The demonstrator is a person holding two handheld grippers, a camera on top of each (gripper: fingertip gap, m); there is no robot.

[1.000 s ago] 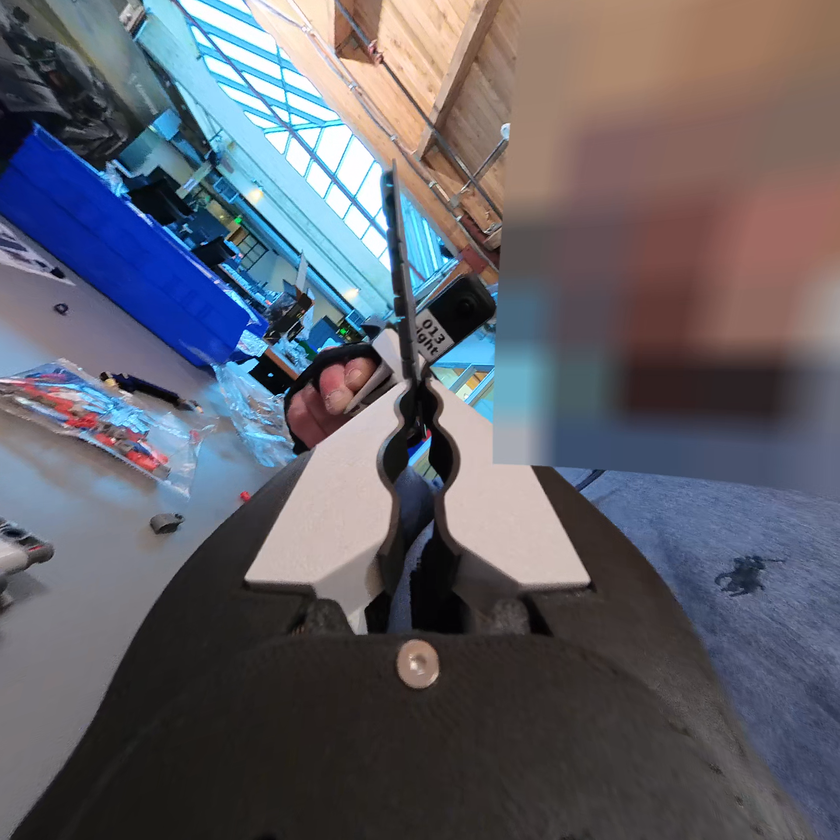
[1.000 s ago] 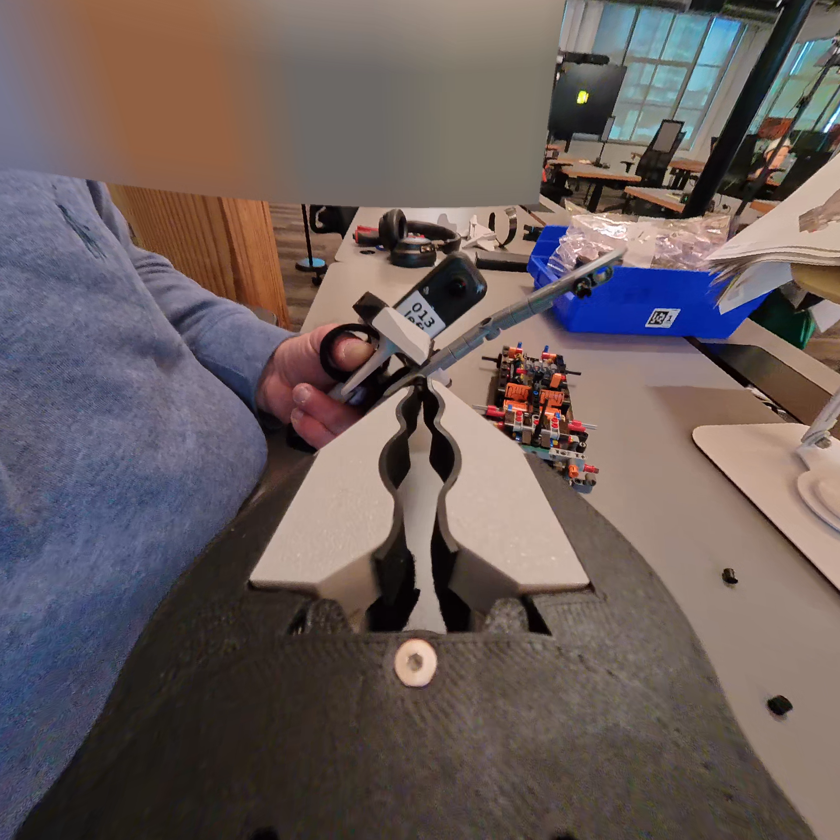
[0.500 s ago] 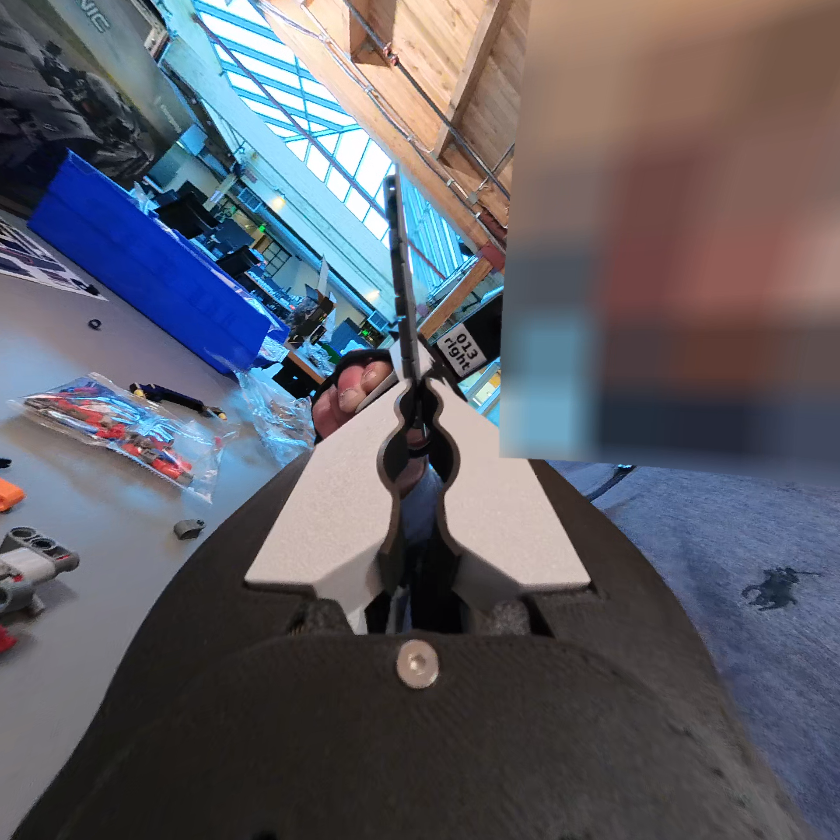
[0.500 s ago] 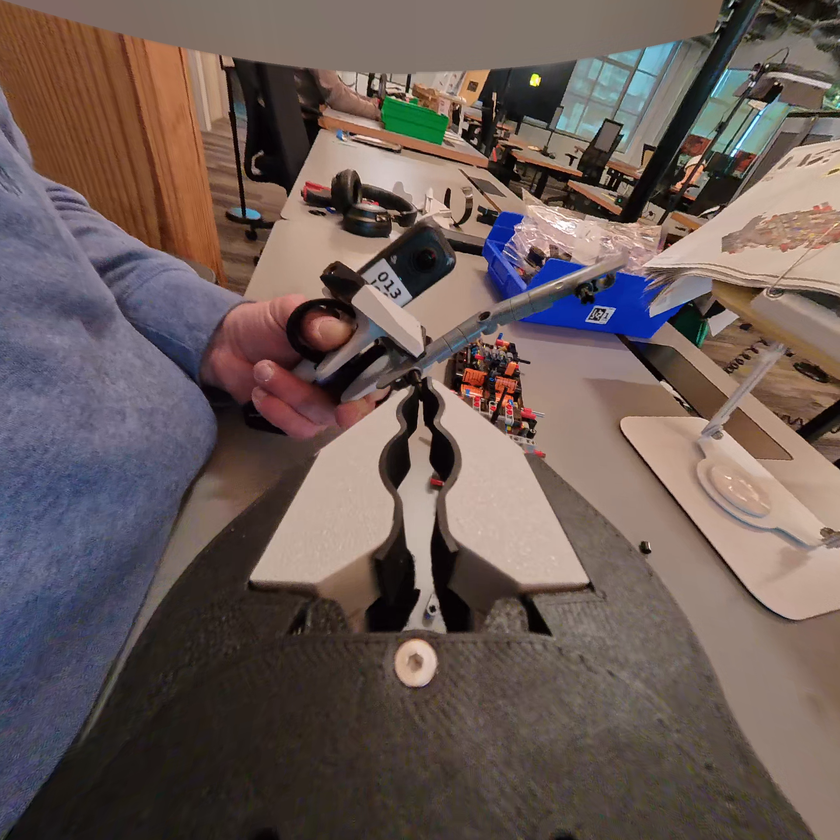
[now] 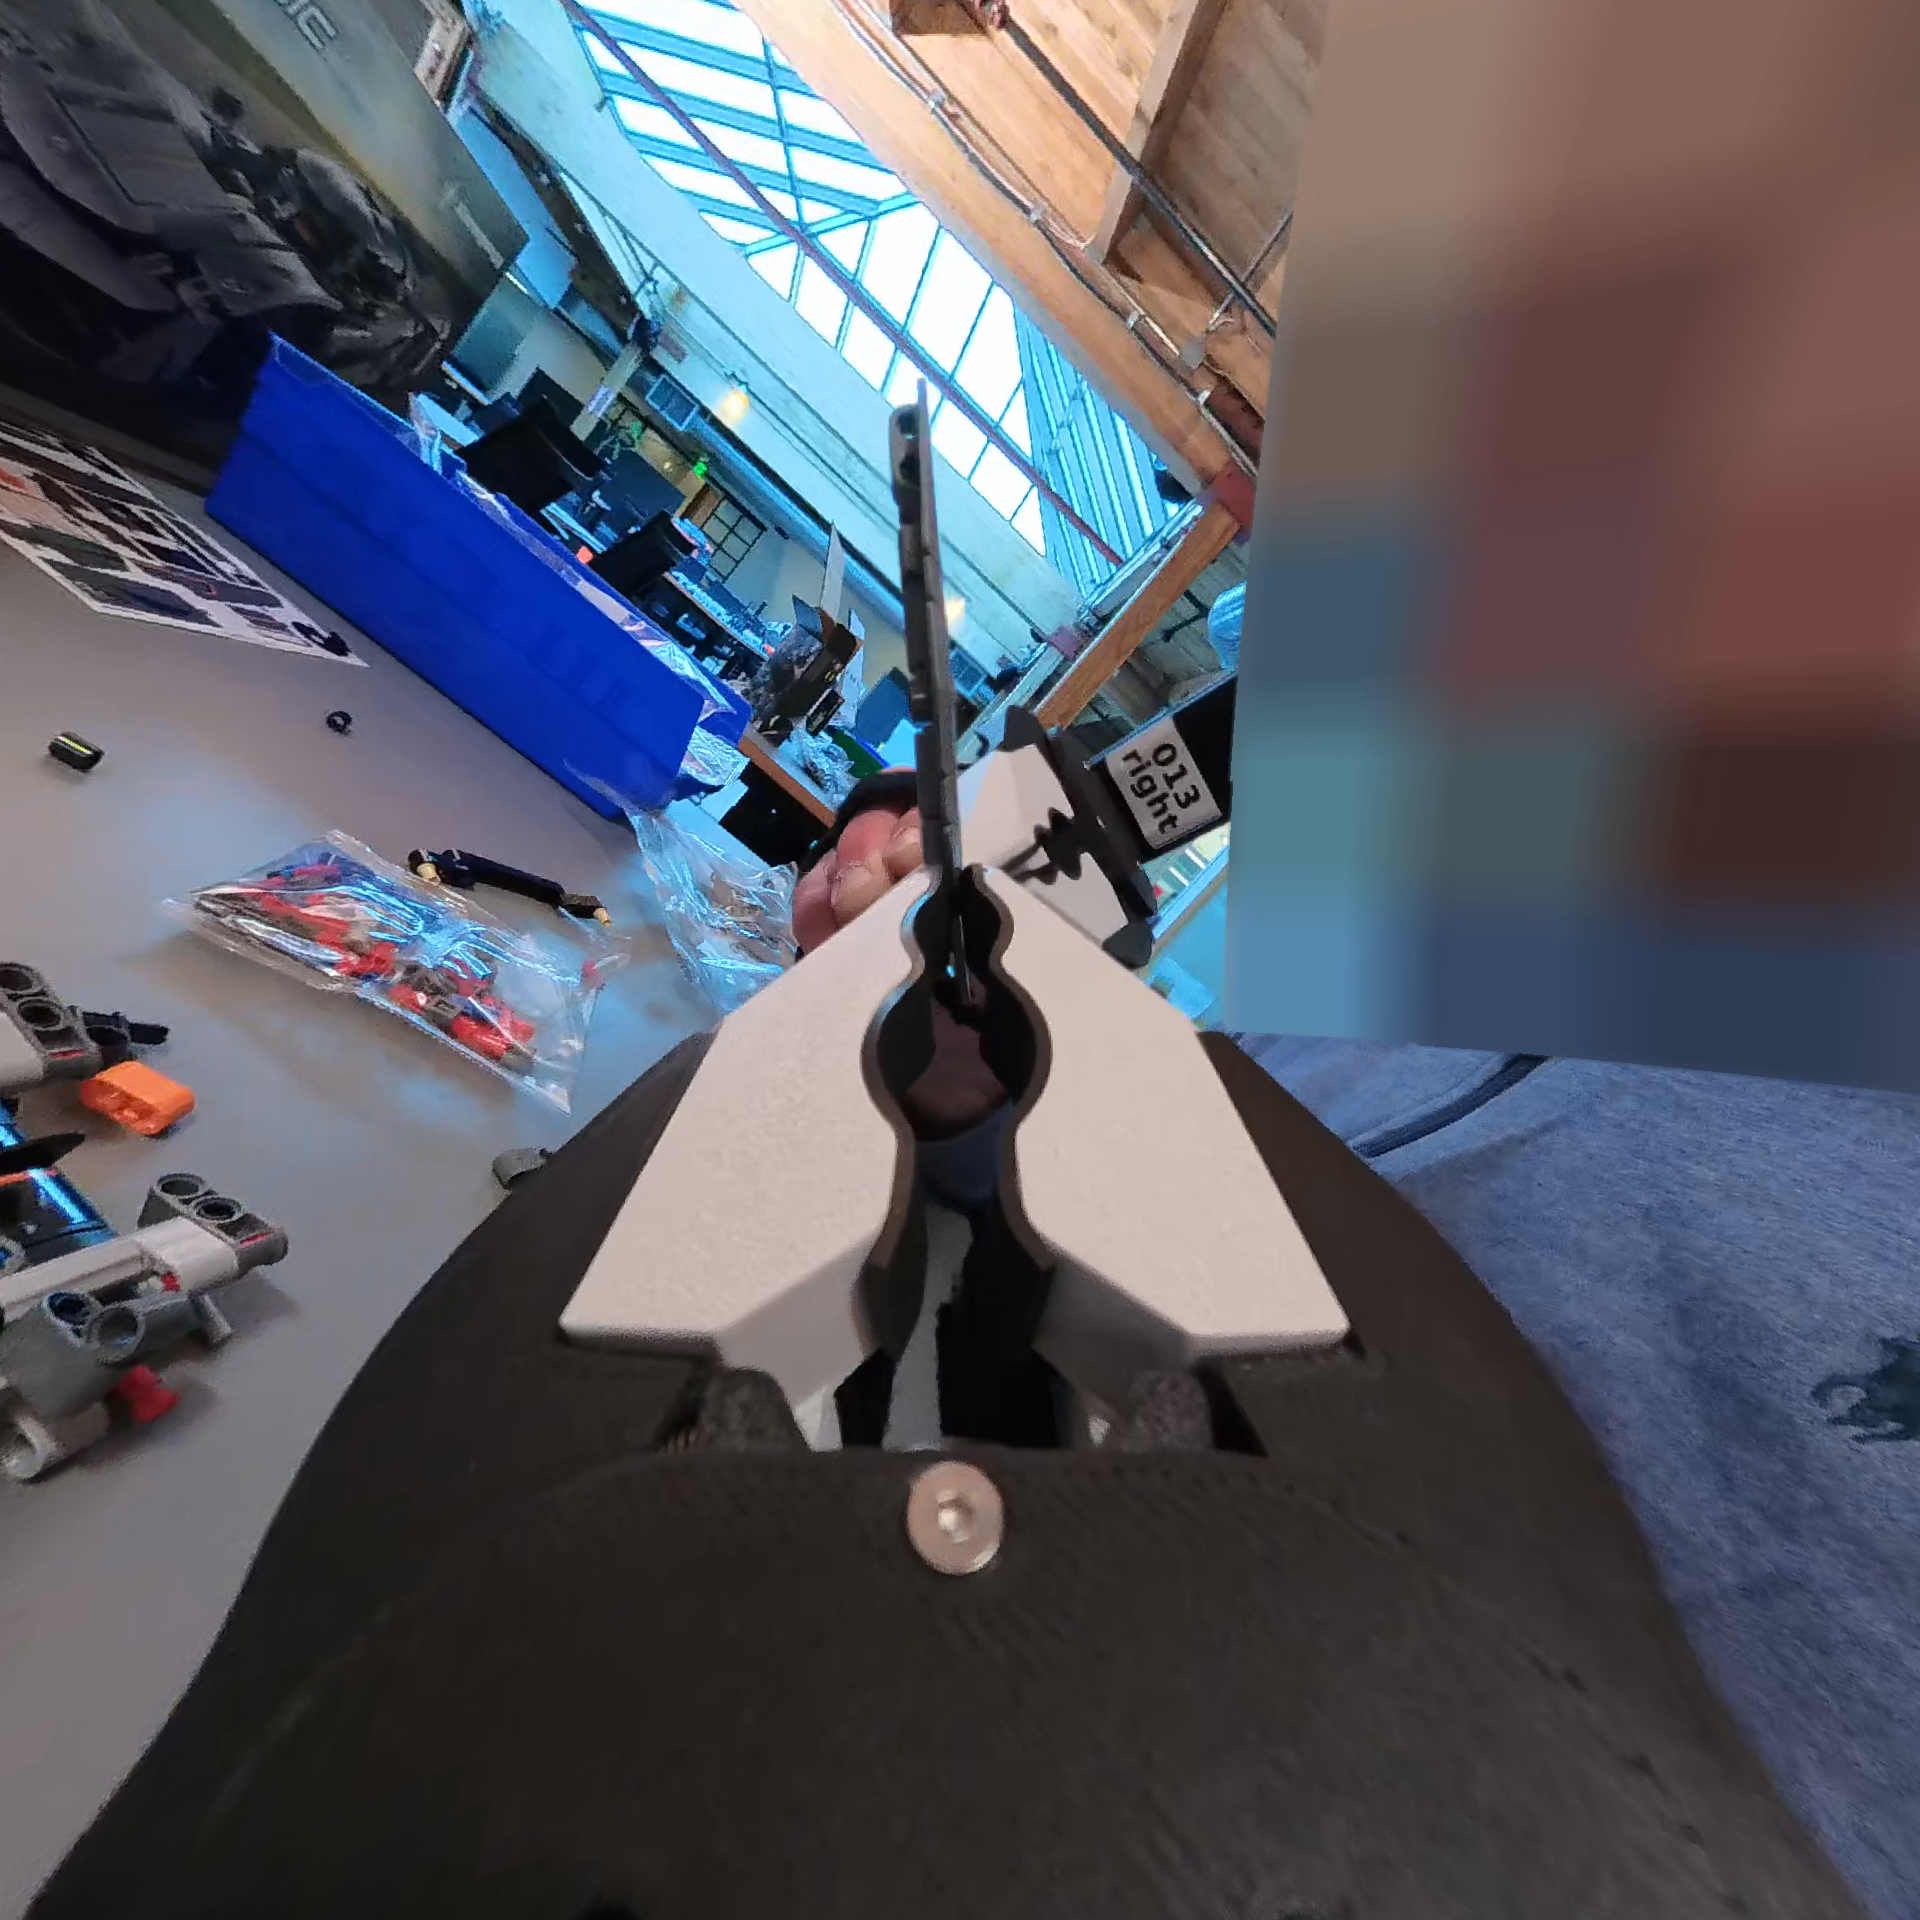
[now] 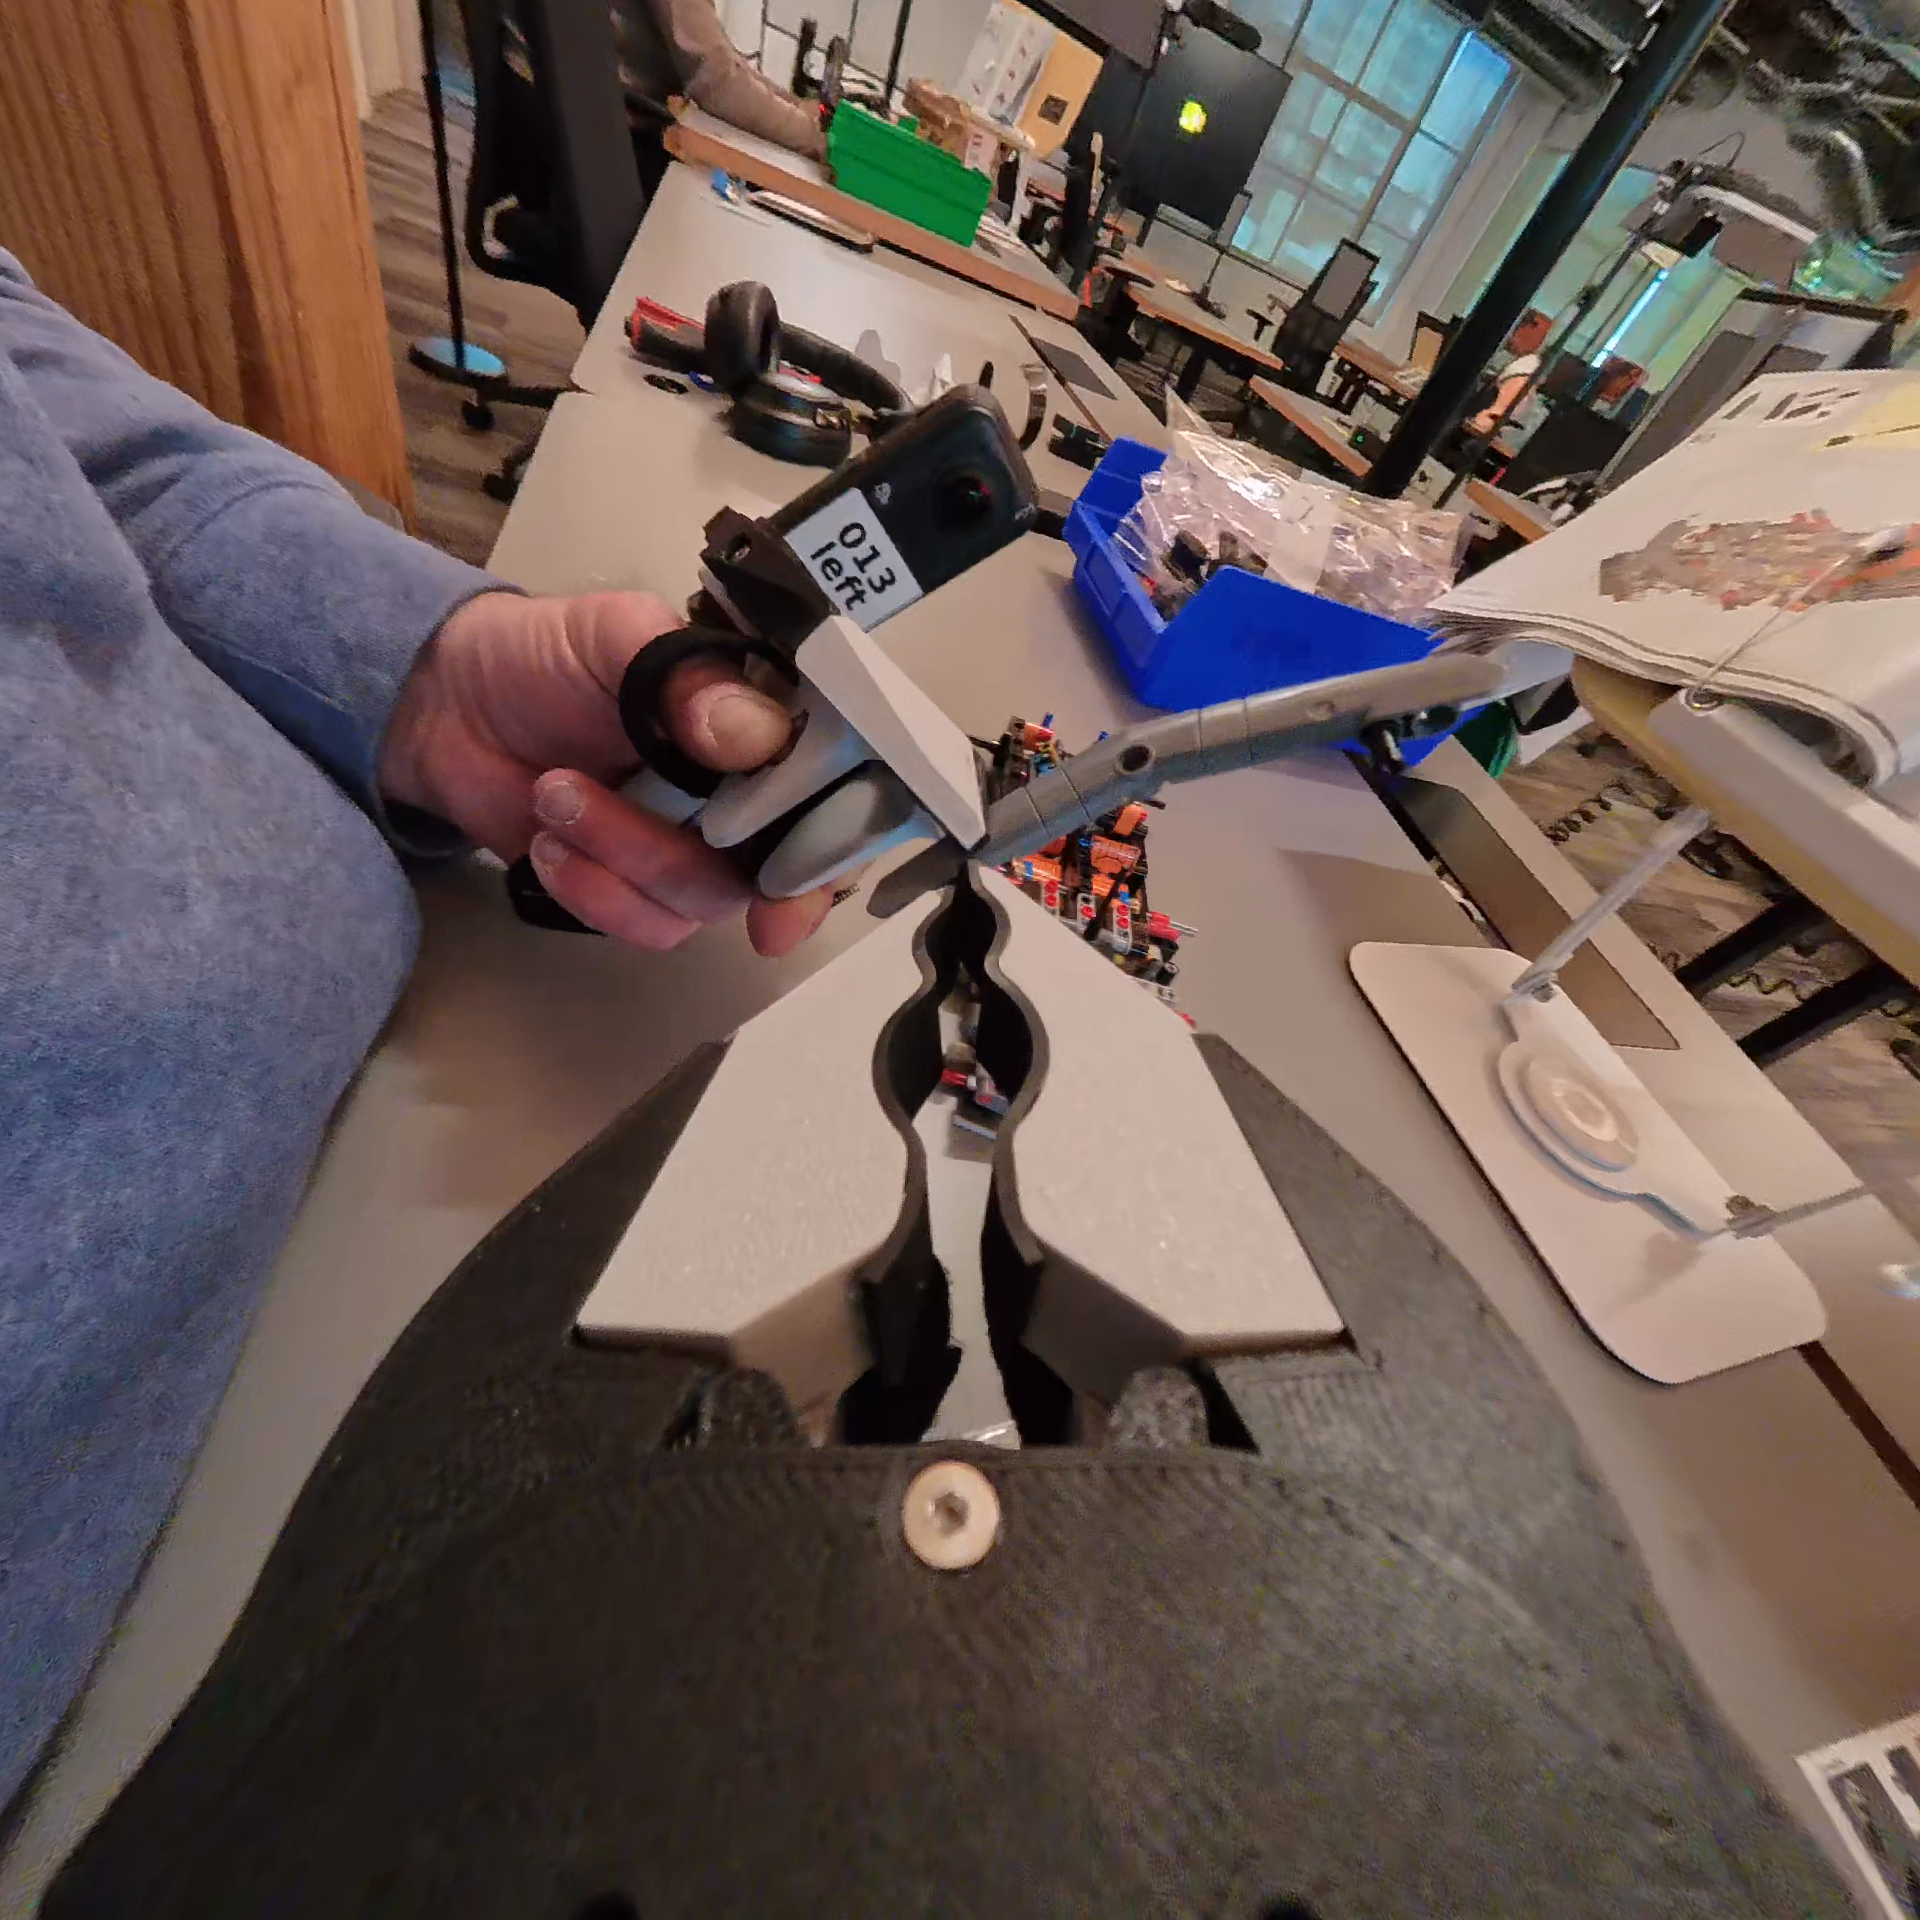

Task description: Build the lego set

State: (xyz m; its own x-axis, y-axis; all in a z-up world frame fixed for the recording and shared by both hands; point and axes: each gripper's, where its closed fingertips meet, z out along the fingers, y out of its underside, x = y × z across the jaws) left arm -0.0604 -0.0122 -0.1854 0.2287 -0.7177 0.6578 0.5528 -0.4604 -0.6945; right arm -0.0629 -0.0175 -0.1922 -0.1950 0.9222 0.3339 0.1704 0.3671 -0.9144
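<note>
Currently mid-build. Left gripper (image 5: 951, 894) jaws pinching long grey beam assembly (image 6: 1226, 743) at end, held aloft. Right gripper (image 6: 971, 894) jaws pressed together at same end; contact unclear. Partly built model (image 6: 1091, 883) on table (image 6: 1278, 883); unopened parts bag (image 5: 384, 961), loose sub-assemblies (image 5: 125, 1299) remaining.

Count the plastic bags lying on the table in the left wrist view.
2. A bag of red parts lies left of the left gripper; a crumpled clear bag lies by the blue bin's near corner. Others may be hidden behind the gripper.
</note>
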